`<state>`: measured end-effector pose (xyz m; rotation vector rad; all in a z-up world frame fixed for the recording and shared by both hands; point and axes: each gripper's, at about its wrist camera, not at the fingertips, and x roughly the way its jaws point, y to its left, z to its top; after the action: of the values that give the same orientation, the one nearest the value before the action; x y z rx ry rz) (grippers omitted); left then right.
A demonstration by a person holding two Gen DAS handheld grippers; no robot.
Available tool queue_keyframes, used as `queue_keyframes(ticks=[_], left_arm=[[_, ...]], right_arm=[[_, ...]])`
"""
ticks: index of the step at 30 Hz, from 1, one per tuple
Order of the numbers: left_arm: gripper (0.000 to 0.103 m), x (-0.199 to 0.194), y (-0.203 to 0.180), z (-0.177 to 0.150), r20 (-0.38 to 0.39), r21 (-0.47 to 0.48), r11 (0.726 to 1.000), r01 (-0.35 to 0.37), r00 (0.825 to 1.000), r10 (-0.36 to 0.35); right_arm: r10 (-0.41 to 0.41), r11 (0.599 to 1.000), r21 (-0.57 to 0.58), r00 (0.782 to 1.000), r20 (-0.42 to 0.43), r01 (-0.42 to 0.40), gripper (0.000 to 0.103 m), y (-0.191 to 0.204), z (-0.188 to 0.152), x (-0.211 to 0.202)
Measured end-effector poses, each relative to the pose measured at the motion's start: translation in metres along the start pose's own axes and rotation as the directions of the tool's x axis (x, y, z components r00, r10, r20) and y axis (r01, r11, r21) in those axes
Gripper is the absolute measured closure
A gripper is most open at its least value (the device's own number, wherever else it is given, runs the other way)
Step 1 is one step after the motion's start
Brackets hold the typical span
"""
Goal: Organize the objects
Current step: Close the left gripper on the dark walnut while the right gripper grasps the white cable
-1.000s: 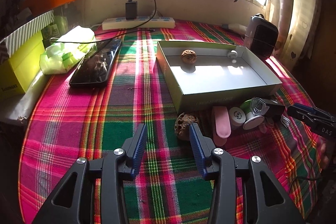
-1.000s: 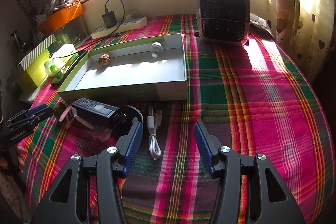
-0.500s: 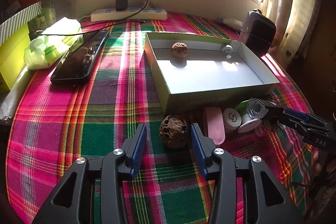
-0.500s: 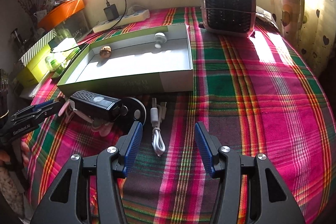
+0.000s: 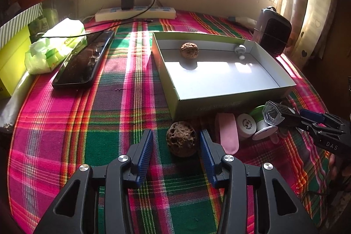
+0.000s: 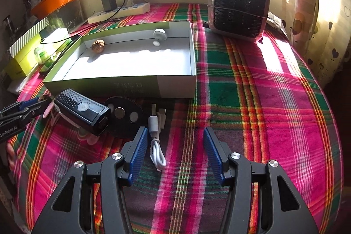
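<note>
The left hand-held gripper [image 5: 175,143], released, straddles the walnut [image 5: 181,138]; closing off-centre could roll it toward the box [image 5: 219,104] at 12 o'clock.

You have a woven plaid cloth [image 5: 122,102] under everything, matt and slightly ribbed. On it, just in front of the smooth matt cardboard box [image 5: 219,102], sits a rough, pitted walnut [image 5: 181,141]. Left of that box lies a glossy black phone [image 5: 84,63], beside crinkly shiny plastic wrap [image 5: 54,45].
</note>
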<state>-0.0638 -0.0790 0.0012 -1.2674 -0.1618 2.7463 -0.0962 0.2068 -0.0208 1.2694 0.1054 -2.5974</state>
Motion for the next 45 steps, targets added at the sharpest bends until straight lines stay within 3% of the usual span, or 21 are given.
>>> queue_keyframes(ticks=[10, 27, 38, 45], left_arm=[[0.062, 0.0017, -0.0013, 0.0014, -0.002, 0.009, 1.000, -0.011, 1.000, 0.011], [0.062, 0.0039, 0.0010, 0.0033, -0.001, 0.002, 1.000, -0.019, 1.000, 0.019], [0.071, 0.0030, 0.0027, 0.0030, 0.002, -0.010, 0.999, -0.034, 0.999, 0.034], [0.074, 0.0026, 0.0042, 0.0029, 0.003, -0.012, 0.999, -0.038, 0.999, 0.038]], right_arm=[[-0.021, 0.998, -0.064, 1.000, -0.004, 0.020, 0.050, 0.0092, 0.0048, 0.0057], [-0.008, 0.997, -0.077, 1.000, 0.002, 0.008, 0.051, 0.0050, 0.0087, 0.0084], [-0.011, 0.997, -0.071, 1.000, 0.010, 0.011, 0.071, 0.0030, 0.0087, 0.0070], [-0.005, 0.997, -0.077, 1.000, 0.012, 0.006, 0.078, 0.0044, 0.0075, 0.0064]])
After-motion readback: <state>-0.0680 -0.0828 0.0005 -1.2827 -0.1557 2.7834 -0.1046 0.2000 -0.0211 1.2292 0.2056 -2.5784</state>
